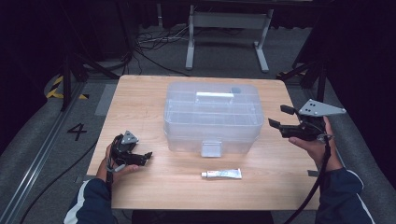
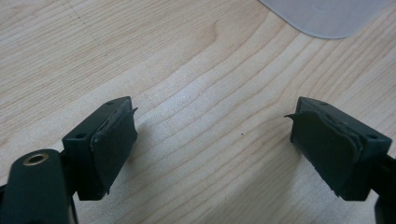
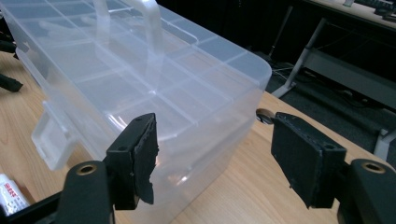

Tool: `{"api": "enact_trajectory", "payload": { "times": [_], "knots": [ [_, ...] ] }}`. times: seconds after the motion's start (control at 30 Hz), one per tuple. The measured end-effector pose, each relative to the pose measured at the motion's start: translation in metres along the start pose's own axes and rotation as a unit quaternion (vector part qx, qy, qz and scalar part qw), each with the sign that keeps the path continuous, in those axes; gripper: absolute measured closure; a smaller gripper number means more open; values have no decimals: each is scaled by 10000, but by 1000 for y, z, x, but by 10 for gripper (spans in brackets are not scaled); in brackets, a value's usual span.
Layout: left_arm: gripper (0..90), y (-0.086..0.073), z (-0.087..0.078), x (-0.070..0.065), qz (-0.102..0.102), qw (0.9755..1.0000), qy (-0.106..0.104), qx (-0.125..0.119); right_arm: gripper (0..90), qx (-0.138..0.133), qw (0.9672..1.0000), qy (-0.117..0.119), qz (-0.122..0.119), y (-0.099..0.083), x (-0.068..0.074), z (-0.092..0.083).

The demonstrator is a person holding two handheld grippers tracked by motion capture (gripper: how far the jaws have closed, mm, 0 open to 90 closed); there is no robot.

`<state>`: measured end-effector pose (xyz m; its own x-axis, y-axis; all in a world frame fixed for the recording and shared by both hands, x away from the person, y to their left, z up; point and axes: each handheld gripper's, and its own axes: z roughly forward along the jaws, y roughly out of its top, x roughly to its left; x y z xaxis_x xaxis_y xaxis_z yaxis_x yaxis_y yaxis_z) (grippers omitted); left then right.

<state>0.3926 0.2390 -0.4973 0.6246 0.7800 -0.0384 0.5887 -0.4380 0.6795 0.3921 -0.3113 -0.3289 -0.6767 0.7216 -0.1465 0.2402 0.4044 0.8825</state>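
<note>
Both grippers' fingers wide apart, empty; right gripper (image 1: 281, 116) near box (image 1: 212, 116).

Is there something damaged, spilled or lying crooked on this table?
Nothing is spilled. The clear box stands square and closed, and the small tube lies flat in front of it. One flaw: the rubber pads of the left tongs look worn, with edges peeling up. The pad of the right tongs is chipped too.
</note>
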Motion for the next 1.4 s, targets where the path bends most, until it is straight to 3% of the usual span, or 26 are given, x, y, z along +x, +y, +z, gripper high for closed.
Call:
{"api": "enact_trajectory", "payload": {
  "times": [0.3,0.7,1.2,1.4],
  "knots": [
    [145,0,0,0,-1,10000,2,0,367,103,9994,263,-180,23,5,22],
    [147,0,-1,-1,-21,10000,29,20,427,413,9960,572,-540,60,21,70],
    [158,1,-2,-1,27,10000,24,55,494,735,9927,701,-649,75,26,106],
    [231,5,-3,-4,27,9998,-120,144,549,868,9921,650,-636,78,26,115]
  ]
}}
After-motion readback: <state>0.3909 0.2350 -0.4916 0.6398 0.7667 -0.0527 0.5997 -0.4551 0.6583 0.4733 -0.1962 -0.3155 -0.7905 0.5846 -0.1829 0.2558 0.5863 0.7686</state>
